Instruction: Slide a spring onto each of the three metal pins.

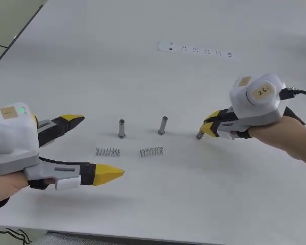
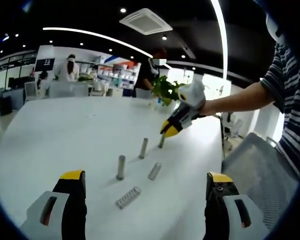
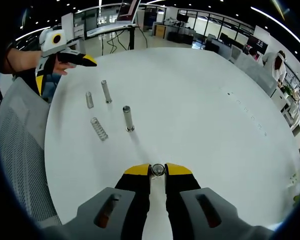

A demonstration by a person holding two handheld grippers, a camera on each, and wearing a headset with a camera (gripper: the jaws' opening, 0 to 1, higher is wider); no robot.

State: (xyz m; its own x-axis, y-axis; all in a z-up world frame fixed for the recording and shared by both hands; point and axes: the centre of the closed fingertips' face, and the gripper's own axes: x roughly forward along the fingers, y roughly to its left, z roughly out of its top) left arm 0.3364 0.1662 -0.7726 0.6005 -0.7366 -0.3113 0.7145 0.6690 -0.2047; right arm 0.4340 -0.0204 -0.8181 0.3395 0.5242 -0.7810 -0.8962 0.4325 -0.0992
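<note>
A: How much is done?

B: Nothing is finished. A third spring point(image 1: 199, 135) is clamped in the right claw point(image 3: 158, 172) at the third pin point(image 2: 161, 142) (judged part-way on).

A: What is left?

B: The left pin point(image 1: 122, 128) and middle pin point(image 1: 163, 125) are stood bare on the table point(image 1: 143, 71). The left spring point(image 1: 107, 151) and right spring point(image 1: 152, 151) are laid loose beside them. The left claw point(image 1: 102, 145) is held apart, empty.

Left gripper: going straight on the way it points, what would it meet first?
Probably the near spring, lying just ahead of the left gripper; its height is unclear, so it could pass over.
</note>
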